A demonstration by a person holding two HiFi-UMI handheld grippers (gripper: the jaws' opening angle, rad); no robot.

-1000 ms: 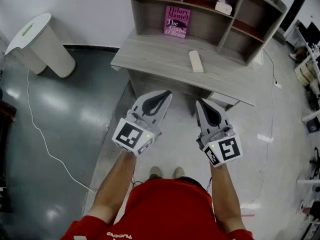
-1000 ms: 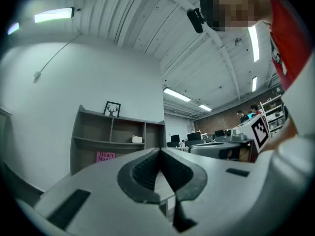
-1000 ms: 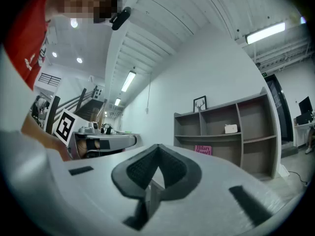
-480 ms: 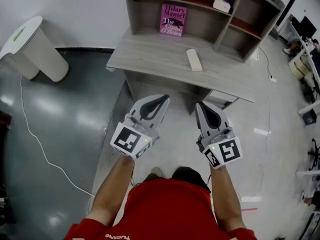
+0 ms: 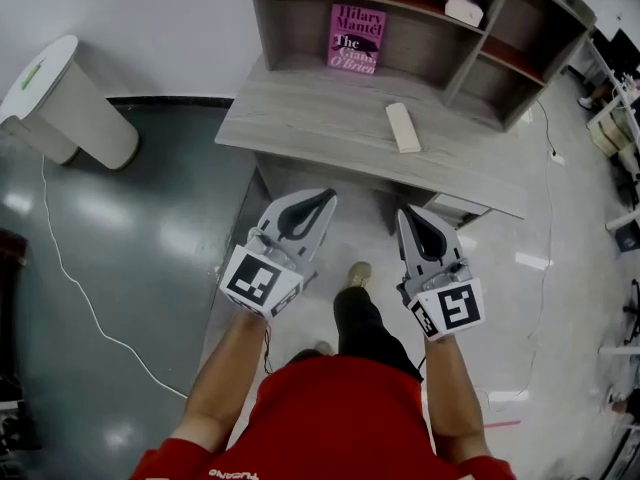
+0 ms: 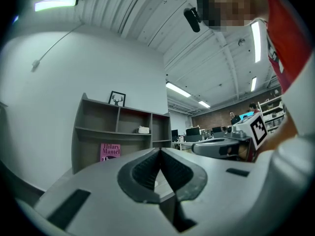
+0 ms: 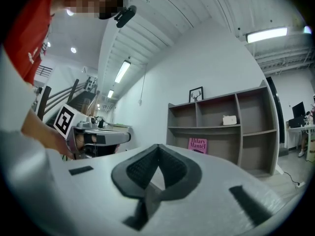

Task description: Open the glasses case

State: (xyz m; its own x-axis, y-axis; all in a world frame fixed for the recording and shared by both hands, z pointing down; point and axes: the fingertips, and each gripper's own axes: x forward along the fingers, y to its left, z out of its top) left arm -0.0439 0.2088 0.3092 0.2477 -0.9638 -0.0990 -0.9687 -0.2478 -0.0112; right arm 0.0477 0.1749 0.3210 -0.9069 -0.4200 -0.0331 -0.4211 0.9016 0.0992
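The glasses case (image 5: pixel 403 127) is a beige oblong box lying shut on the grey desk (image 5: pixel 300 118), right of its middle. Both grippers hang in the air over the floor, short of the desk's front edge. My left gripper (image 5: pixel 330 195) is shut with nothing between its jaws, its tips (image 6: pixel 160 150) pointing at the shelf unit. My right gripper (image 5: pixel 405 211) is also shut and empty, pointing the same way (image 7: pixel 158 145). Each gripper shows in the other's view: the right gripper (image 6: pixel 216 145) and the left gripper (image 7: pixel 98 137).
A shelf unit (image 5: pixel 420 28) stands on the desk's back, holding a pink book (image 5: pixel 356 38) and a small white object (image 5: pixel 463 7). A white round stand (image 5: pixel 65 98) is at the left, with a cable (image 5: pixel 70 268) across the floor. The person's leg and shoe (image 5: pixel 357 273) show below the grippers.
The person has stepped toward the desk: a leg and shoe now reach forward between the grippers. Both grippers have moved forward and a little lower, still shut.
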